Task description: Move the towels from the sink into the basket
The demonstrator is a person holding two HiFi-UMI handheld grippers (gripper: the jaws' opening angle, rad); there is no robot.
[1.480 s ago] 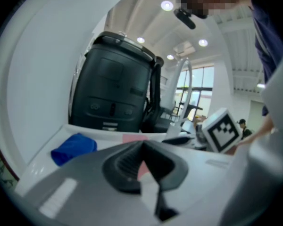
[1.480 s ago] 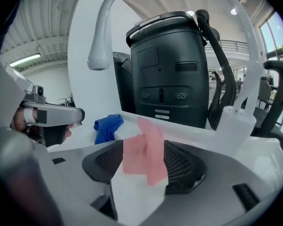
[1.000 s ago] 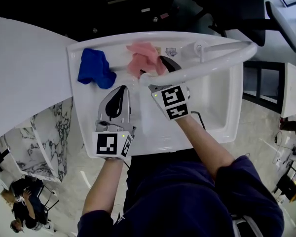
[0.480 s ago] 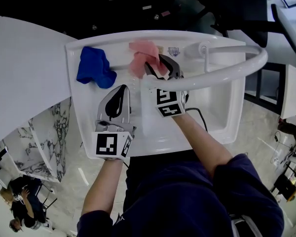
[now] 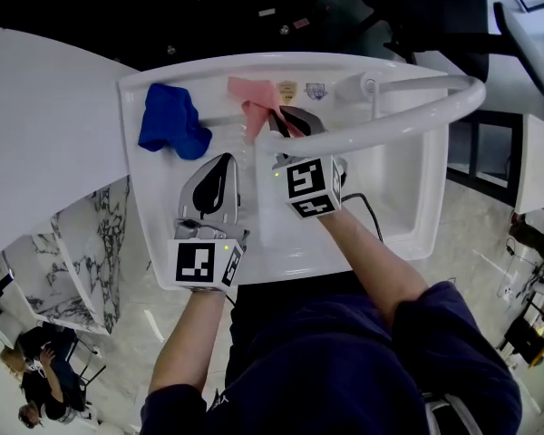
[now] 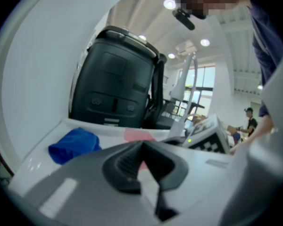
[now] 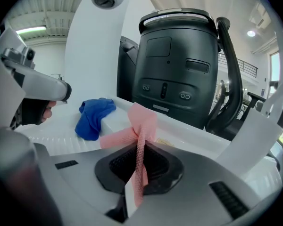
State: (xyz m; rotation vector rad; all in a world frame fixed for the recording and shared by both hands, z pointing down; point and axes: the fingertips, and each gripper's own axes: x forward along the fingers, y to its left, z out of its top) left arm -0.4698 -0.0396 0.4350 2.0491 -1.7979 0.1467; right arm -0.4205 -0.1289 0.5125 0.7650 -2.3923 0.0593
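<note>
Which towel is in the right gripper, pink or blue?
The pink towel: the right gripper has its jaws closing on it. The blue towel lies untouched on the sink.

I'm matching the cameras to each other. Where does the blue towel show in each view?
Head view: blue towel, upper left.
Left gripper view: blue towel, lower left.
Right gripper view: blue towel, left of centre.
Shared landmark: the pink towel, to its right in every view.

Two towels are counted at the back edge of one sink (image 5: 408, 207): a pink towel (image 5: 254, 98) and a blue towel (image 5: 170, 123).
</note>
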